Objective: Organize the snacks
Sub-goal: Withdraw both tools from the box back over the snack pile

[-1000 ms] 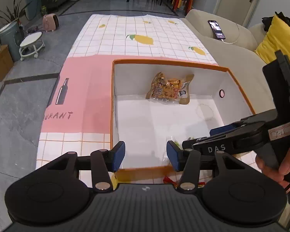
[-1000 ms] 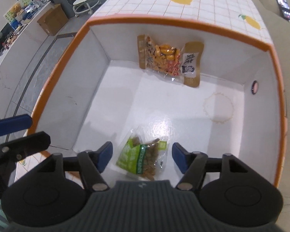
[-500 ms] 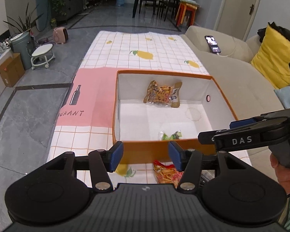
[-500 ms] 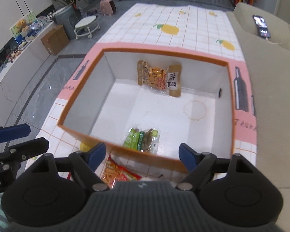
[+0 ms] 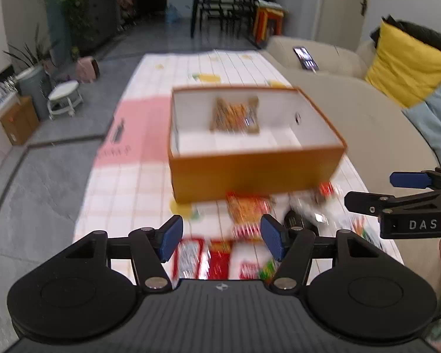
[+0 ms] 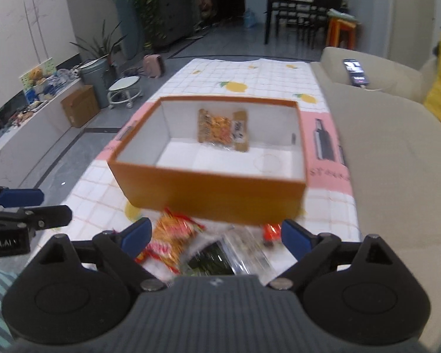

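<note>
An orange box (image 5: 255,173) (image 6: 211,197) with a white inside stands on the checked tablecloth. An orange-and-brown snack packet (image 5: 235,116) (image 6: 222,129) leans on its far wall. Loose snack packets lie on the cloth in front of the box: an orange-red one (image 5: 248,207) (image 6: 173,235), a dark shiny one (image 6: 217,257) and red-white ones (image 5: 220,257). My left gripper (image 5: 220,235) is open and empty above these packets. My right gripper (image 6: 216,236) is open and empty above the orange-red and dark packets. Both views are blurred.
A beige sofa (image 6: 391,135) with a phone (image 6: 355,72) and a yellow cushion (image 5: 405,64) runs along the right of the table. The grey floor (image 5: 38,182) lies to the left, with a stool (image 5: 64,97) and a cardboard box (image 5: 17,120).
Both grippers have pulled back and up from the box, so the loose packets in front of it have come into view. The green packet low in the box is now hidden by the near wall.
</note>
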Motion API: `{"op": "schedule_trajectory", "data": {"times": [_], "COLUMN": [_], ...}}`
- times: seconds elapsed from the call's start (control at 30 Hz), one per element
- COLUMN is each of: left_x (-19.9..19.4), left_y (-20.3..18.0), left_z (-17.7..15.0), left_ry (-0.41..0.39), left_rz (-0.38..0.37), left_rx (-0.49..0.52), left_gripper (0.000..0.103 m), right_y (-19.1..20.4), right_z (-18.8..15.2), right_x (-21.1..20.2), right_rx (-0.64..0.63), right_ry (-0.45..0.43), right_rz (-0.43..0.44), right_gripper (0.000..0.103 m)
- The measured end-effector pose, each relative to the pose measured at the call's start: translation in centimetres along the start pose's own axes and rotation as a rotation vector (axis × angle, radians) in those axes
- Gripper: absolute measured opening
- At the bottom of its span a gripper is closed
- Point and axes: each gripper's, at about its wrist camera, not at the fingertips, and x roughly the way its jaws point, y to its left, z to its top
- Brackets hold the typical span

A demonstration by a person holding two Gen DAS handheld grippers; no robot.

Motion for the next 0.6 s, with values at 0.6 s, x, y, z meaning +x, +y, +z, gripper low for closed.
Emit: {"op": "schedule_trajectory", "data": {"times": [0.6], "left_x": [5.5], "left_y": [-3.4], "left_z": [-7.2], "left_ry": [0.246], "left_rz": [-0.098], "left_rx": [0.1], "left_gripper": [0.074], "right_y": [-3.9], "right_z": [-9.8], "right_x": [1.7], "right_rx": [0.056], "right_ry": [0.03], "right_rz": [-0.137], "right_gripper": [0.099]}}
